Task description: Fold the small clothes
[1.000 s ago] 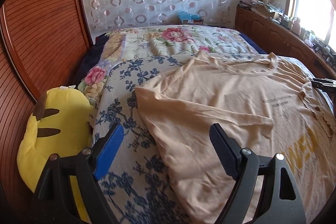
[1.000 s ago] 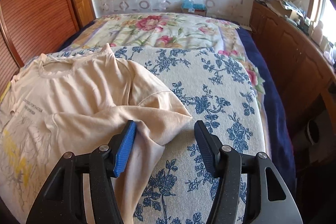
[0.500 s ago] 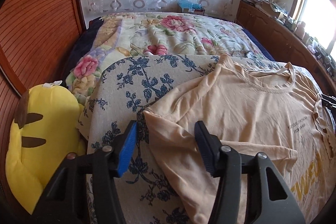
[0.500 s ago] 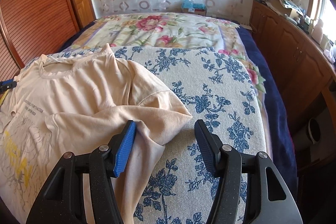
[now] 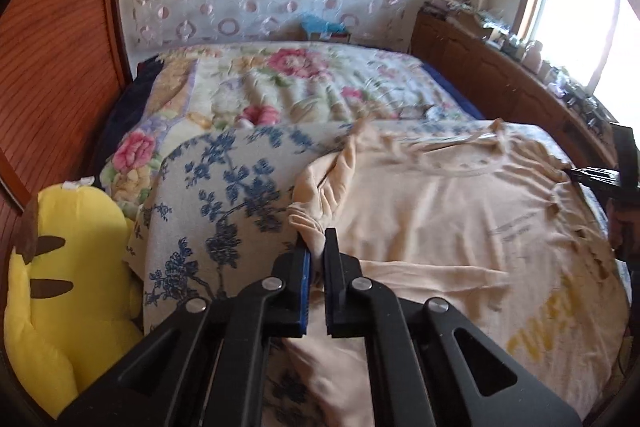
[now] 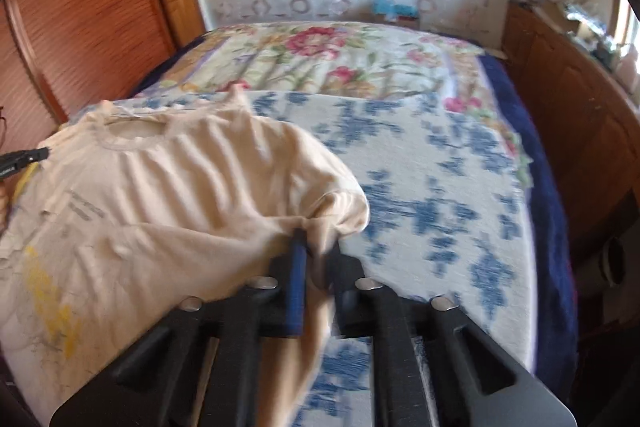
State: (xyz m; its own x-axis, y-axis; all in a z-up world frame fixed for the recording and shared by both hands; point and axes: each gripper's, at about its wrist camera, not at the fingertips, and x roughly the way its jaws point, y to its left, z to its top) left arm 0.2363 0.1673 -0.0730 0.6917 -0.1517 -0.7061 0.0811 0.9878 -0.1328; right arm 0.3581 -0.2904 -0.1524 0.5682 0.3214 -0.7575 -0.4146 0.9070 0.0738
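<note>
Two grippers, both clamped on one beige T-shirt (image 5: 440, 211) lying on the blue-floral blanket (image 5: 224, 187) on the bed. Left gripper (image 5: 316, 247): jaws pinched together on a bunched sleeve at the shirt's left edge. Right gripper (image 6: 316, 247): jaws pressed onto the opposite sleeve; view blurred. Shirt faces up, yellow print visible. Yellow plush toy (image 5: 64, 267) beside the blanket's left edge.

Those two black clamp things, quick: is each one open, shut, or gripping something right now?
Left gripper: closed, pinching a sleeve of the peach cotton T-shirt.
Right gripper: closed on the T-shirt's other sleeve.
</note>
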